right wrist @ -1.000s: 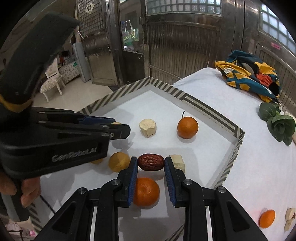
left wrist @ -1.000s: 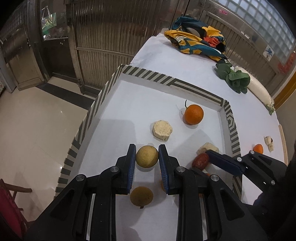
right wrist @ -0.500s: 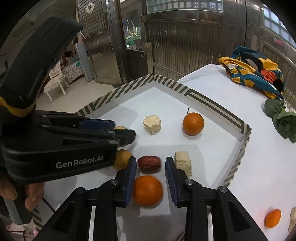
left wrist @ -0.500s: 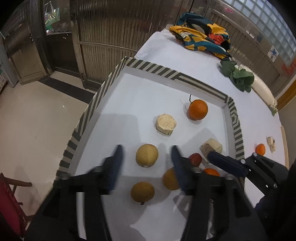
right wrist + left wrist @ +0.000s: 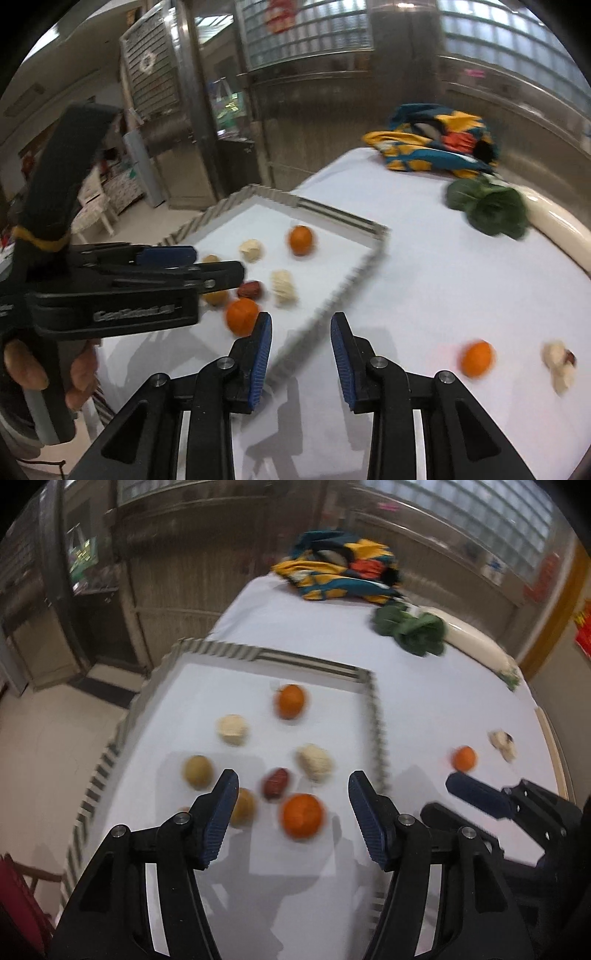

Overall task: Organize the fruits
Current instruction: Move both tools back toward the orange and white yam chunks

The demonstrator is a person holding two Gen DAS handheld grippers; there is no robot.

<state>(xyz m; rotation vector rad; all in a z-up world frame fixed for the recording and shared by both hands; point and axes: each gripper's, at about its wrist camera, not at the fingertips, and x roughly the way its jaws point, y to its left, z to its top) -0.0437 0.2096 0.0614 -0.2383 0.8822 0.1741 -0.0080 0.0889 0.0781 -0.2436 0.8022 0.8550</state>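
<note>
A white tray with a striped rim point(image 5: 376, 720) point(image 5: 369, 258) holds several fruits: a near orange point(image 5: 303, 815) point(image 5: 242, 316), a far orange point(image 5: 290, 700) point(image 5: 301, 240), a red date point(image 5: 275, 783) point(image 5: 251, 290), yellow-brown round fruits point(image 5: 198, 771) and pale chunks point(image 5: 315, 762) point(image 5: 283, 286). My left gripper point(image 5: 290, 812) is open and empty above the near orange. My right gripper point(image 5: 301, 349) is open and empty above the tray's right rim. A small orange point(image 5: 464, 758) point(image 5: 477, 358) and a pale piece point(image 5: 503, 743) point(image 5: 559, 365) lie on the table outside the tray.
Leafy greens point(image 5: 413, 629) point(image 5: 487, 210), a white radish point(image 5: 480, 646) and a colourful cloth point(image 5: 340, 572) point(image 5: 432, 142) lie at the table's far end. The left gripper's body point(image 5: 110, 291) fills the left of the right wrist view. Floor lies left of the table.
The left gripper let go of the yellow-brown fruit, opened wide and pulled back. The right gripper released the red date in the tray, opened and swung right over the rim.
</note>
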